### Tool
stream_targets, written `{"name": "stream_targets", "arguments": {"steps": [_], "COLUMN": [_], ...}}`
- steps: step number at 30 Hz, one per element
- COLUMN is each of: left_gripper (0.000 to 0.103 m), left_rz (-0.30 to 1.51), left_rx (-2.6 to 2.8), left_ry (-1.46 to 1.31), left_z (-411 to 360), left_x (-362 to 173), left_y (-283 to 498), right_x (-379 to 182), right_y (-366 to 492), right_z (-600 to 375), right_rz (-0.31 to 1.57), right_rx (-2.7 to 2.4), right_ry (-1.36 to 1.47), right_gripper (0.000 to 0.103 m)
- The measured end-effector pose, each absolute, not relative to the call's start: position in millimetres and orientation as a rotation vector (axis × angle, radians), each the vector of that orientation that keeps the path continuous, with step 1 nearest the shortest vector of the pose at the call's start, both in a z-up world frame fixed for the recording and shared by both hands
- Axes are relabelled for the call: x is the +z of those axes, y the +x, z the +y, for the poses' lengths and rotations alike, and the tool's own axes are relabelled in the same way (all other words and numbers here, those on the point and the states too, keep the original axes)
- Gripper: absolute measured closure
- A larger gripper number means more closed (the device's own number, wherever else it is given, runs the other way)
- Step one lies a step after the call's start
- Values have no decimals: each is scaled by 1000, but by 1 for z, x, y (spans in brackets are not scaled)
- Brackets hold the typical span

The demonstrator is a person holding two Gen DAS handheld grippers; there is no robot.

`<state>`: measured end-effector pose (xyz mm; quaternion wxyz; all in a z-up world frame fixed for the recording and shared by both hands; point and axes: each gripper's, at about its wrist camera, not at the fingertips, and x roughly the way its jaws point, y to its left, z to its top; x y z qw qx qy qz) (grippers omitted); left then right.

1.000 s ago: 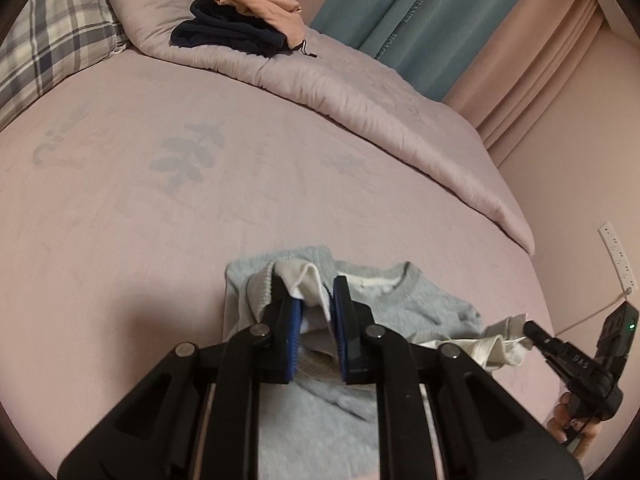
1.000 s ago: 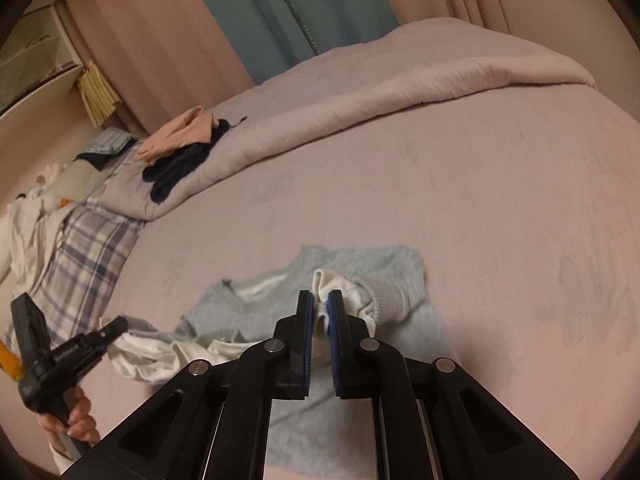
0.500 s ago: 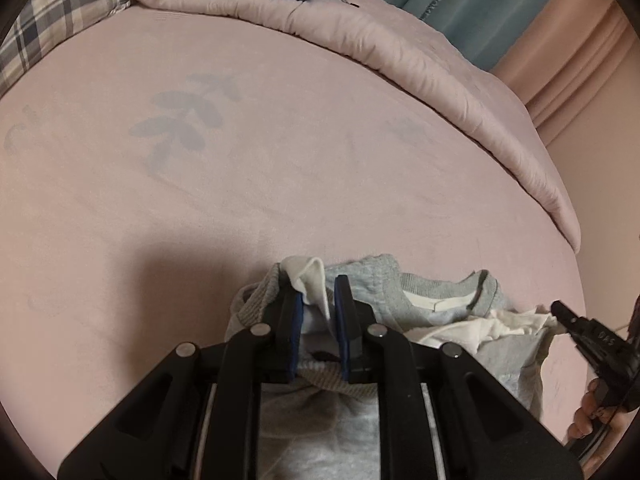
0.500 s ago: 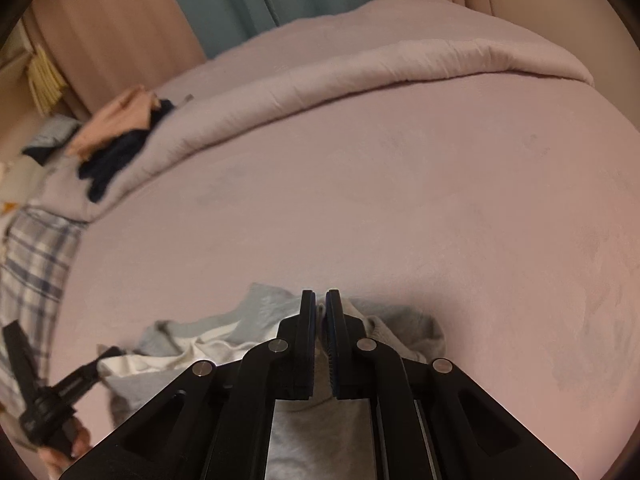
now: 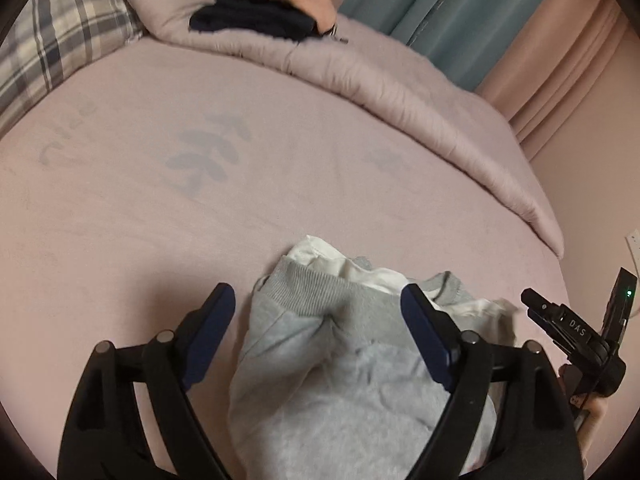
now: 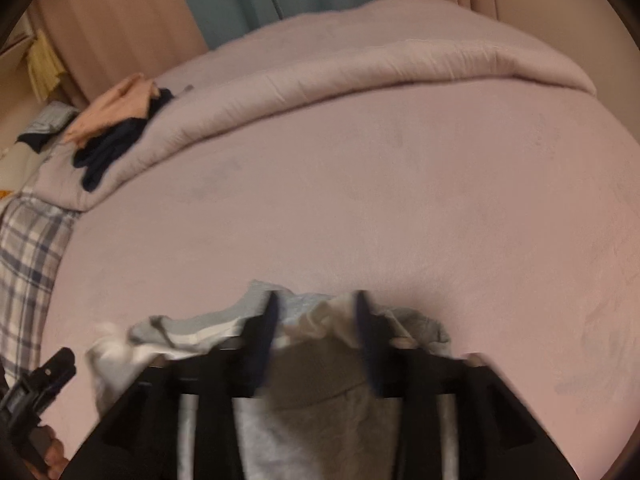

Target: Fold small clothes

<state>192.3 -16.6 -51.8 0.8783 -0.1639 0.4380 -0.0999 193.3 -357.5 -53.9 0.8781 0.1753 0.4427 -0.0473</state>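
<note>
Pink bed (image 5: 280, 208) holds a gray top (image 5: 340, 380) just folded over, both claws, left (image 5: 316, 308) and right (image 6: 316, 312), wide apart over it; next, maybe press it flat.

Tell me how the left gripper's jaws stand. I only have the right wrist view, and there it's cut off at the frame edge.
Observer: The left gripper is wide open, with one finger on each side of the grey sweatshirt, gripping nothing.
Operator: How does the garment's far edge look from that side?
Observer: The ribbed band lies across the top there, with white fabric sticking out beyond it.
Operator: What's off to my right, out of my frame?
Observer: A white socket strip on the wall, beyond the right gripper.
</note>
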Motion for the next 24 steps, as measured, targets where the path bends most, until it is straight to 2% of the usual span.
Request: {"name": "stream_targets", "arguments": {"steps": [2, 13, 20, 24], "left_gripper": [12, 12, 12, 14], "left_rz": [913, 1075, 1150, 1135], "left_rx": [-195, -184, -199, -216], "left_ry": [-353, -334, -348, -330], "left_z": [-10, -14, -23, -26], "left_x": [-52, -112, -135, -137], "left_y": [179, 128, 121, 113], "right_x": [-47, -78, -97, -104], "right_y": [181, 118, 83, 71], "right_z": [-356, -368, -381, -390], "right_rz": [906, 994, 1040, 1045], "right_rx": [-90, -152, -151, -172], "right_ry": [357, 305, 373, 408], "right_gripper": [39, 39, 39, 39]}}
